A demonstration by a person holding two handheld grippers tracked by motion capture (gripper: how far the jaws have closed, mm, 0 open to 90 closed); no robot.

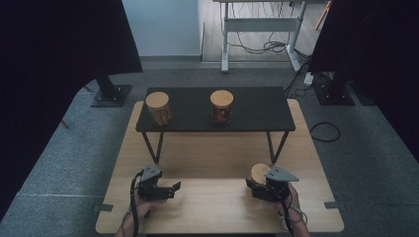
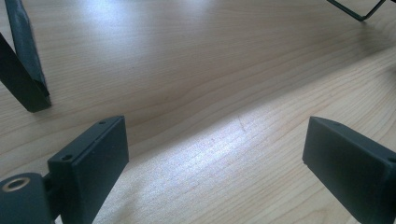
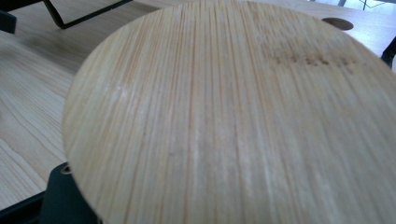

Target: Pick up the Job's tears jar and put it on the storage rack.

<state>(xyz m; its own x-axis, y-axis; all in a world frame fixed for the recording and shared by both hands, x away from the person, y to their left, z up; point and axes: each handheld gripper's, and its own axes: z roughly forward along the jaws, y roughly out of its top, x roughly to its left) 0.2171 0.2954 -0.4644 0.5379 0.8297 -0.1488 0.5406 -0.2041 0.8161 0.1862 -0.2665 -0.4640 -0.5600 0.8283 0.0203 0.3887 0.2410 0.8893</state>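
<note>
A low shelf (image 1: 257, 111) is standing across the far half of the surface (image 1: 212, 207), carrying two lidded jars: one (image 1: 158, 107) sitting toward its left end, another (image 1: 222, 106) near its middle. A third jar (image 1: 260, 174) is sitting before the shelf's right leg, with the right gripper (image 1: 254, 186) at it; the left gripper (image 1: 174, 187) is sitting well apart, before the left leg.

Two lidded jars (image 1: 158, 108) (image 1: 221, 106) are standing well apart on a black shelf (image 1: 257, 109), which is resting on the wooden table (image 1: 212, 153)
</note>
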